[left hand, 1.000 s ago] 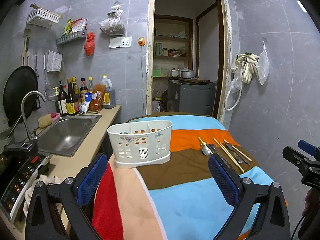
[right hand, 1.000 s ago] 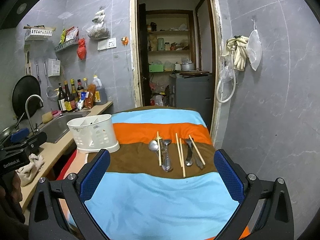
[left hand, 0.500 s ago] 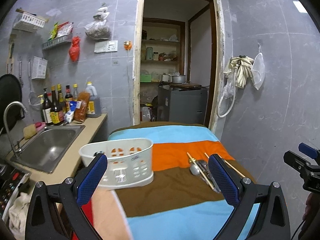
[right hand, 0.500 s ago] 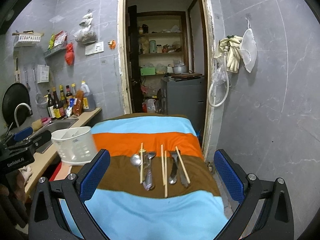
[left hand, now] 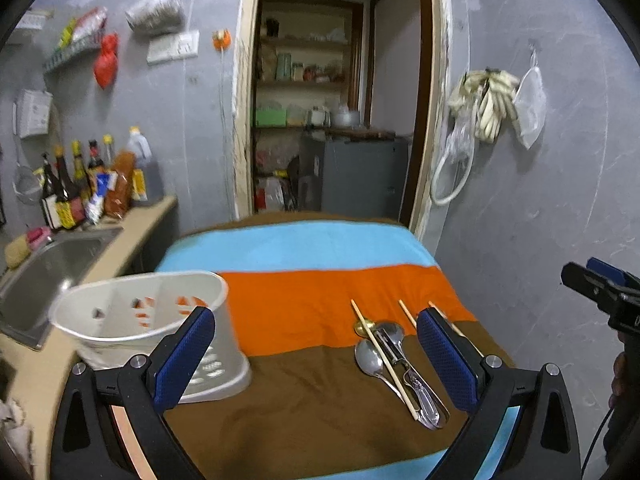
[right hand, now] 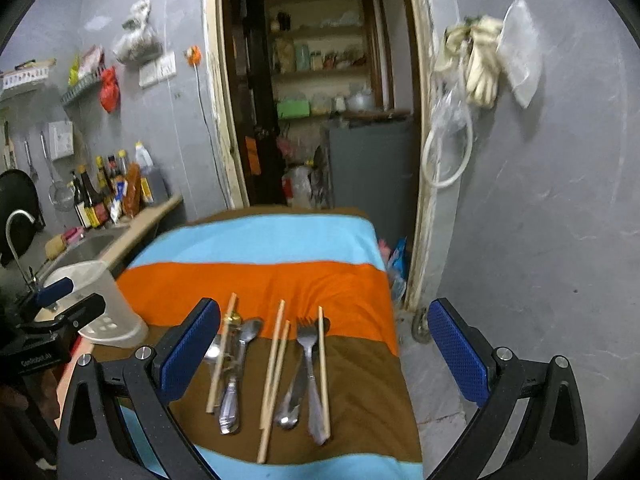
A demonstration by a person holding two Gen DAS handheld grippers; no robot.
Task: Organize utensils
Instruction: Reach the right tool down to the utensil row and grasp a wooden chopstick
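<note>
A white slotted utensil caddy stands on the striped cloth's left side; it also shows in the right wrist view. Spoons, a fork and several wooden chopsticks lie side by side on the brown stripe. My left gripper is open and empty, above the brown stripe between the caddy and the utensils. My right gripper is open and empty, just above the row of utensils.
The striped cloth covers a small table by a doorway. A counter with a steel sink and sauce bottles runs along the left. A grey wall with hanging gloves is on the right.
Both grippers have moved forward and to the right toward the utensils. The utensils now sit closer and between the right gripper's fingers. Both stay open.
</note>
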